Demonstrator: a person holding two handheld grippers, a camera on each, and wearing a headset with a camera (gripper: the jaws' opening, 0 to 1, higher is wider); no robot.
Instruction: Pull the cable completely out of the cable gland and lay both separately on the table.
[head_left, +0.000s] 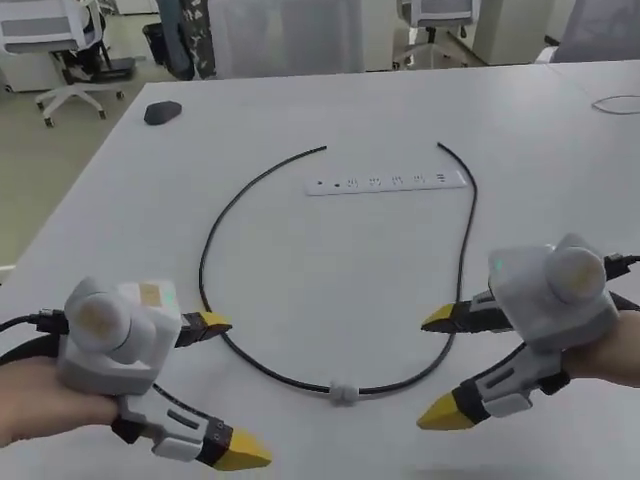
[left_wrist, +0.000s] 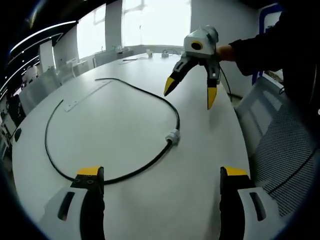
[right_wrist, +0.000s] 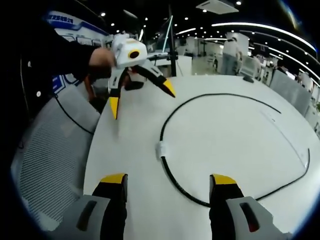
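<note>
a person's left gripper (head_left: 230, 390) hovers at the near edge of the white surface (head_left: 340, 270), fingers (head_left: 240, 452) spread wide and empty. between the tools the black cable (head_left: 205, 260) lies in a broad loop, the white cable gland (head_left: 343, 392) threaded on its nearest bend, seemingly placed for a grip from each side. the right gripper (head_left: 437, 367), equally wide and empty, hangs beside the cable. the head view takes in a power strip (head_left: 388, 182) and a mouse (head_left: 162, 112) beyond; the gripper views show each tool facing the other across the cable gland.
</note>
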